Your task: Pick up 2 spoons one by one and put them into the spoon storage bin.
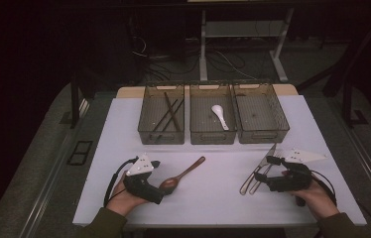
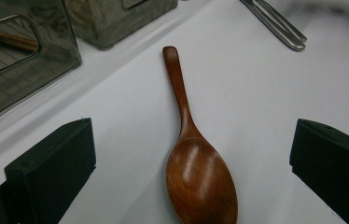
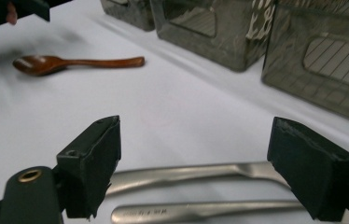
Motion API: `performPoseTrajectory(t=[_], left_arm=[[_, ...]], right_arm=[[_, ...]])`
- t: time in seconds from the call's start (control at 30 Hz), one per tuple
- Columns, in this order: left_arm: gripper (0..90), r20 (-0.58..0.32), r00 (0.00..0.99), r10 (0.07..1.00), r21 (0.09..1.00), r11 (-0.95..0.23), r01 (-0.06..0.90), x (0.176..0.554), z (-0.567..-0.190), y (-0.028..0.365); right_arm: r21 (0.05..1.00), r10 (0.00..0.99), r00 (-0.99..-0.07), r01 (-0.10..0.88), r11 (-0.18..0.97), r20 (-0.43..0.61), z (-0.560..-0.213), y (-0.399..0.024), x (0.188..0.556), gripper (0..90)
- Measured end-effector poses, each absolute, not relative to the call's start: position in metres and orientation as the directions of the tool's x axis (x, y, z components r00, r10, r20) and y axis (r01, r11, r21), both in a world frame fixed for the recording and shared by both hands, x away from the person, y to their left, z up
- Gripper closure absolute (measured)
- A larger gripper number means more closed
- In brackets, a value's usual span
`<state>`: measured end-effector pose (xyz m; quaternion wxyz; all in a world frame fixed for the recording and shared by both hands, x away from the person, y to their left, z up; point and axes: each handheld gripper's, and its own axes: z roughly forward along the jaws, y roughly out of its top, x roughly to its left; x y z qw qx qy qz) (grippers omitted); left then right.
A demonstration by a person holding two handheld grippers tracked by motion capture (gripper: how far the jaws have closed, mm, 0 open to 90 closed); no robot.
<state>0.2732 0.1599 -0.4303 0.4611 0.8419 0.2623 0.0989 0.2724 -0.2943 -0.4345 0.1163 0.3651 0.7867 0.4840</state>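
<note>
Both grippers are held low over the white table (image 1: 213, 198), near the person's edge. On the left side, the left gripper (image 2: 186, 163) has its jaws wide apart, and the bowl of the wooden spoon (image 2: 196, 163) lies on the table between them; the pads do not touch it. From above, this gripper (image 1: 154, 164) sits just beside the wooden spoon (image 1: 183, 174), whose handle points away toward the baskets.

On the other side, the right gripper (image 3: 196, 163) also has its jaws wide open and holds nothing. Two metal utensils (image 3: 200, 191) lie side by side on the table under the gap between its jaws, and I cannot tell if a pad touches them. In the high view the right gripper (image 1: 273, 161) is over these metal utensils (image 1: 257, 176), which lie at a slant.

Farther back, three mesh baskets stand in a row, close together. The left basket (image 1: 146, 111) contains dark chopsticks (image 1: 169, 115). The middle basket (image 1: 193, 111) contains a white spoon (image 1: 219, 115). The right basket (image 1: 282, 116) follows next to it.
</note>
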Motion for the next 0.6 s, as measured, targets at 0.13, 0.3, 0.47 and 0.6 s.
performPoseTrajectory(t=[0.13,0.3,0.47,0.6], left_arm=[[0.0,-0.070,0.838,0.541,0.830,-0.435,0.350,0.274,-0.429,0.159],[2.8,-0.079,0.826,0.558,0.816,-0.440,0.375,0.277,-0.430,0.160],[15.1,-0.105,0.821,0.562,0.789,-0.455,0.412,0.280,-0.433,0.160],[24.7,-0.124,0.822,0.556,0.767,-0.472,0.435,0.280,-0.437,0.158]], right_arm=[[0.845,0.683,-0.712,0.459,0.273,0.166,-0.438,-0.297,0.266,17.0],[0.848,0.687,-0.709,0.454,0.273,0.159,-0.441,-0.302,0.257,17.1],[0.847,0.689,-0.707,0.457,0.270,0.162,-0.442,-0.304,0.256,17.0],[0.845,0.683,-0.715,0.451,0.287,0.149,-0.443,-0.302,0.256,17.1]])
